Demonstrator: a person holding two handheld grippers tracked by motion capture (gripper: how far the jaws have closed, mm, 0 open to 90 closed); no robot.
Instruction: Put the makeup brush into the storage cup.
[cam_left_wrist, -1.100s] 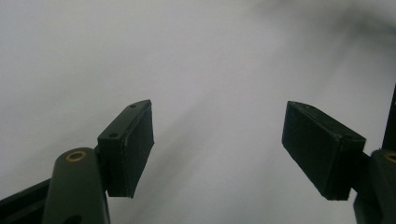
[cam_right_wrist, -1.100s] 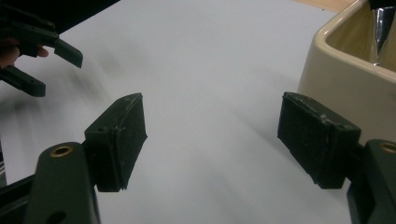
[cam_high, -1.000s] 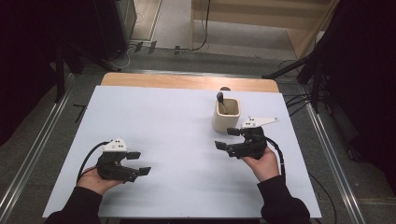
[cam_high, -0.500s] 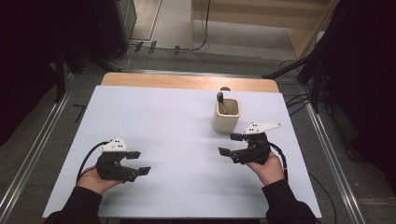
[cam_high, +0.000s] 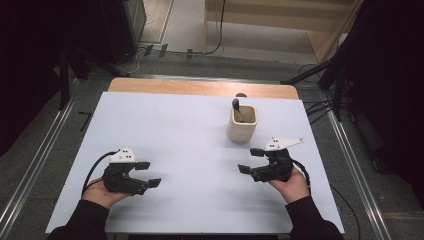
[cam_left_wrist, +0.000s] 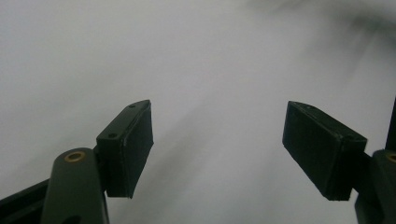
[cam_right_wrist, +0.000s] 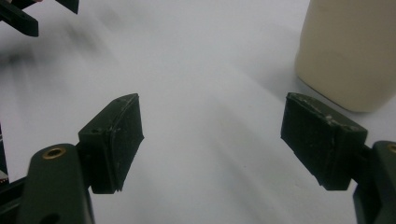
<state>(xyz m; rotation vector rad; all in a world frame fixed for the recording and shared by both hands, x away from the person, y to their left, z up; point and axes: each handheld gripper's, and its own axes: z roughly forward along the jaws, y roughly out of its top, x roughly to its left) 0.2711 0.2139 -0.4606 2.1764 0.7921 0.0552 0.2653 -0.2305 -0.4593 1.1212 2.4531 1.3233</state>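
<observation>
A cream square cup (cam_high: 242, 124) stands on the white table (cam_high: 190, 135) right of centre, with a dark-handled utensil (cam_high: 236, 107) sticking out of it. My right gripper (cam_high: 252, 161) is held low over the table just in front of the cup, open, nothing between its jaws. The cup's side (cam_right_wrist: 349, 51) rises at the upper right of the right gripper view. My left gripper (cam_high: 148, 174) is at the near left of the table, open and empty, pointing right. Bare white table shows between its fingers (cam_left_wrist: 128, 147) in the left gripper view.
A wooden strip (cam_high: 200, 88) runs along the table's far edge. Metal rails (cam_high: 35, 165) flank the table on both sides. Cables lie on the floor (cam_high: 165, 50) beyond, near a wooden cabinet (cam_high: 280, 20). Part of the left gripper (cam_right_wrist: 28, 16) appears top left in the right gripper view.
My right gripper has drawn back from beside the cup toward the near edge of the table. The left gripper has stayed put.
</observation>
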